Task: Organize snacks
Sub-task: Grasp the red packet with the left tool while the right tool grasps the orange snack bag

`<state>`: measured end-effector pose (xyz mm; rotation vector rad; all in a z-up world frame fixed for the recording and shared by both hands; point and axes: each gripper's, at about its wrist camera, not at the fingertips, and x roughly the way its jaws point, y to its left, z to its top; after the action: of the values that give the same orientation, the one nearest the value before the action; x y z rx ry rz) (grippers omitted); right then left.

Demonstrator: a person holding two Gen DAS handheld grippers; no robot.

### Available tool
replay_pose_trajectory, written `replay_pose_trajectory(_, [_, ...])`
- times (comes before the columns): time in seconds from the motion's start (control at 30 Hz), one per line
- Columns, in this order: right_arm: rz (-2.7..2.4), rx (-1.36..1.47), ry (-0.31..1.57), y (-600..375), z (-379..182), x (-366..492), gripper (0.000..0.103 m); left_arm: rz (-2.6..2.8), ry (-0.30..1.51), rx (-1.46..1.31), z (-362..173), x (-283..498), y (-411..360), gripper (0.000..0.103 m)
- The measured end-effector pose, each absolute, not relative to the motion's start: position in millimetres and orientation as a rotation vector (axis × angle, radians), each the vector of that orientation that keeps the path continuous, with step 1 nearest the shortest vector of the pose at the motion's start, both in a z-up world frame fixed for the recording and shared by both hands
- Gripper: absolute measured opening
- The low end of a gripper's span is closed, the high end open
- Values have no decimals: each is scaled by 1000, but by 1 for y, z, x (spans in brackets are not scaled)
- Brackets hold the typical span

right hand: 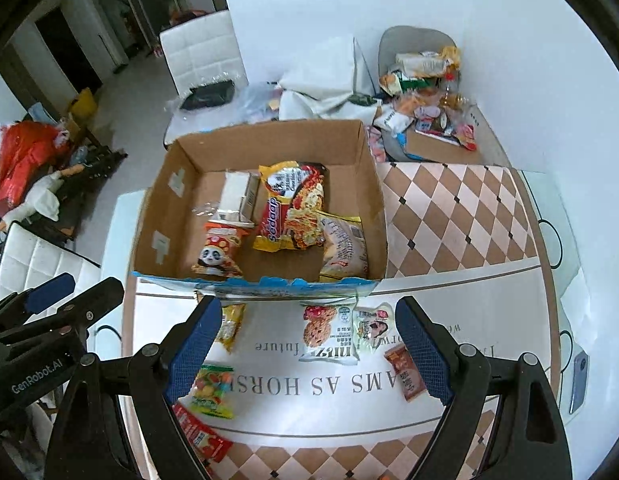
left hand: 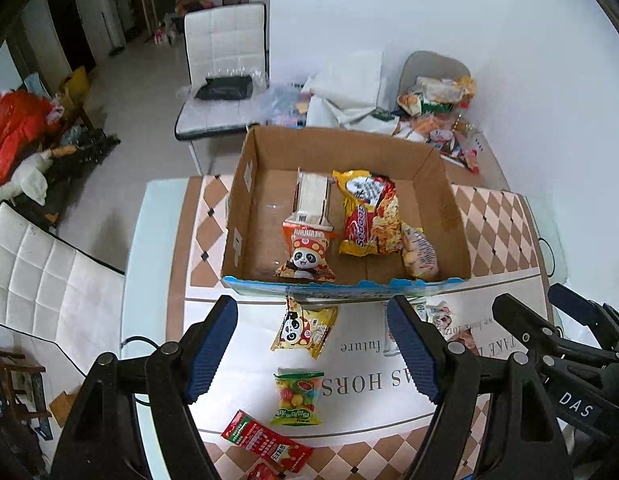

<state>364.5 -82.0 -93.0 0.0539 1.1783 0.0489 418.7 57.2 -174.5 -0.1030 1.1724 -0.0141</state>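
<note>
A cardboard box on the table holds a white carton, a red noodle pack, an orange panda snack and a pale bag. My left gripper is open above a yellow panda packet, a green candy bag and a red packet. My right gripper is open above a cookie packet, a small white packet and a brown packet.
A snack pile and white bags lie behind the box. White chairs stand to the far left and near left. A phone lies at the table's right edge.
</note>
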Motion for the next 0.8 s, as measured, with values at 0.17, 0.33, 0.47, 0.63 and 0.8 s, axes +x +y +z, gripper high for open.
replay_pose_trajectory(0.17, [74, 81, 1157, -86, -74, 345, 91, -17, 1146, -121, -160, 402, 55, 76])
replay_pose_trajectory(0.33, [86, 124, 1215, -97, -83, 329, 91, -3, 1173, -162, -175, 388, 62, 97])
replay_pose_trajectory(0.47, [56, 203, 1361, -121, -125, 310, 91, 5, 1308, -205, -223, 372, 68, 97])
replay_pose_trajectory(0.63, [-19, 346, 1594, -165, -202, 265, 91, 36, 1485, -268, -287, 335, 72, 97])
replay_pose_trajectory(0.8, [-158, 669, 1880, -218, -304, 193, 91, 81, 1630, -310, -340, 299, 71, 97])
